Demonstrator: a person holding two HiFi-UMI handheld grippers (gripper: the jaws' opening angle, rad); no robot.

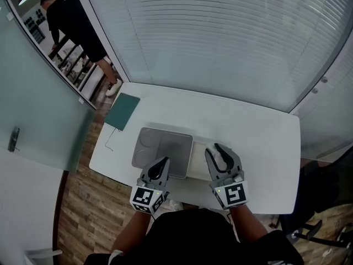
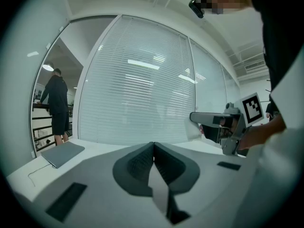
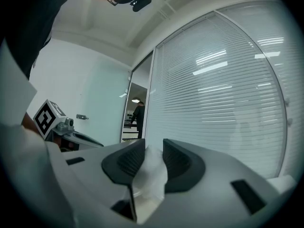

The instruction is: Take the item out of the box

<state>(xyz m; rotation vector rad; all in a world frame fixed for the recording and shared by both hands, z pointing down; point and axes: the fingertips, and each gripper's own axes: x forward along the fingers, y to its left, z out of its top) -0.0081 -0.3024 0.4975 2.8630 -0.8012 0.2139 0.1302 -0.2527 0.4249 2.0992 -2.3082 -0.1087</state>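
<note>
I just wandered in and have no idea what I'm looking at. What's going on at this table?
A person stands at a white table with a hand-held gripper in each hand. The right gripper has its fingers closed on a soft white item, held above the table. The left gripper is shut with nothing in it, over a flat grey box.
</note>
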